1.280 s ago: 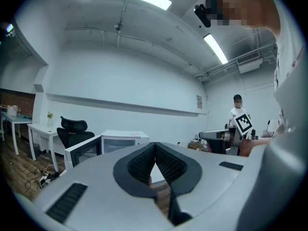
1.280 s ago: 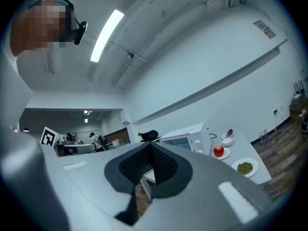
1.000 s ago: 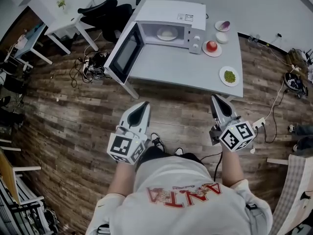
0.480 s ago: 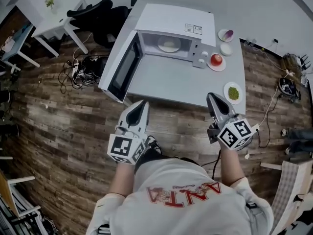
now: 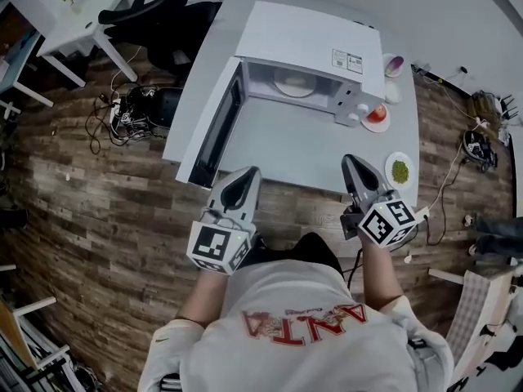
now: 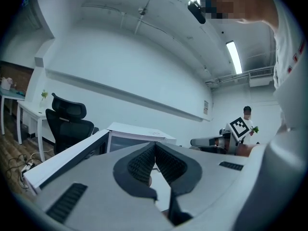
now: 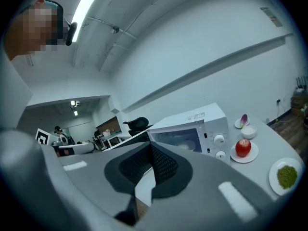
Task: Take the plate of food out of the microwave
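**Spotter:** From the head view, your left gripper (image 5: 243,176) and right gripper (image 5: 353,164) both sit at the near edge of the table (image 5: 302,149). Each one's jaws are pressed together with nothing in them. The plate of food (image 5: 294,82) is well ahead of both tips, inside the microwave (image 5: 315,43), a little nearer the right gripper's line than the left's.

**Coach:** The door (image 5: 214,127) hangs open ahead and just outboard of your left gripper, so you needn't touch it. I'd keep the left hand clear of its edge as you go in.

**Spotter:** In the left gripper view the ribbed pads meet along one seam, so it is closed and empty. The door stretches off to that gripper's left, the microwave stands straight ahead, and the plate can't be made out inside it from here.

**Coach:** Then don't lead with the left. I'd hold it back as a support for the plate's underside once it is out.

**Spotter:** In the right gripper view the pads are closed the same way, gripping nothing. The plate shows pale in the cavity ahead of the tips and slightly right. Farther right sit an apple on a saucer (image 7: 243,148) and a plate of green food (image 7: 287,175).

**Coach:** Spread the right jaws before you reach the opening, I'd say. Go in low and level, pinch the near rim, and draw straight back without tipping. Your likely risks are clipping the cavity frame and sweeping the apple on the way out.
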The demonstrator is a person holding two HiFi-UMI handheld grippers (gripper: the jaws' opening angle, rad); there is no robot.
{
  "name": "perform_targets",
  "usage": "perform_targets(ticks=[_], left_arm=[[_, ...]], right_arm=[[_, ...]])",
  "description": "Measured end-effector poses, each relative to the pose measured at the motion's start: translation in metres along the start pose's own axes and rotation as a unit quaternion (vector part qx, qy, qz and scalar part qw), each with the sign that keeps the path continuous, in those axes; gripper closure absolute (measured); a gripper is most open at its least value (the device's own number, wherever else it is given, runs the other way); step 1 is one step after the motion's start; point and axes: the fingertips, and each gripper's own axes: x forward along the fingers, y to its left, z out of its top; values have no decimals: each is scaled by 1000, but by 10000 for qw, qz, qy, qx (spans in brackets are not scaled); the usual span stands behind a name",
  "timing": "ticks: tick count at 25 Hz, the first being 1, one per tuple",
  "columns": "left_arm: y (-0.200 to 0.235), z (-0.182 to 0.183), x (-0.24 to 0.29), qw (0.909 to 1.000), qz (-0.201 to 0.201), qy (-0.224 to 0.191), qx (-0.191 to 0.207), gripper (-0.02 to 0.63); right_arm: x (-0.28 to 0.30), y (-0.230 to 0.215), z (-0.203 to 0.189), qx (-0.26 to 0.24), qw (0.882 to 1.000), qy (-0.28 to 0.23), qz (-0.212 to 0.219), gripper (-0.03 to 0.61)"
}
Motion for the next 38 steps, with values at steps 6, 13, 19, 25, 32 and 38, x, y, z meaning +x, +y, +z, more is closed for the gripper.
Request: perform_targets(ticks=[6, 13, 19, 25, 32, 38], left_arm=[[14, -4, 31, 9996, 189, 180, -53, 604], [23, -9, 66, 9967, 772, 214, -130, 604], [26, -14, 86, 9949, 947, 293, -207, 604], [35, -16, 90, 9933, 1055, 413, -238, 604], [46, -30, 99, 9919, 1082, 596, -309, 604], [56, -33, 111, 9919, 1036, 661, -324, 604]], right_arm=[[35, -44, -6, 645, 9978, 118, -76, 578], [89, -96, -30, 1735, 9837, 459, 84, 577], [140, -113, -76, 3133, 9466, 757, 0, 569], [177, -131, -97, 4208, 9055, 506, -185, 511], [215, -162, -119, 5136, 8559, 11, -608, 509], [244, -175, -129, 5365, 8401, -120, -787, 509]])
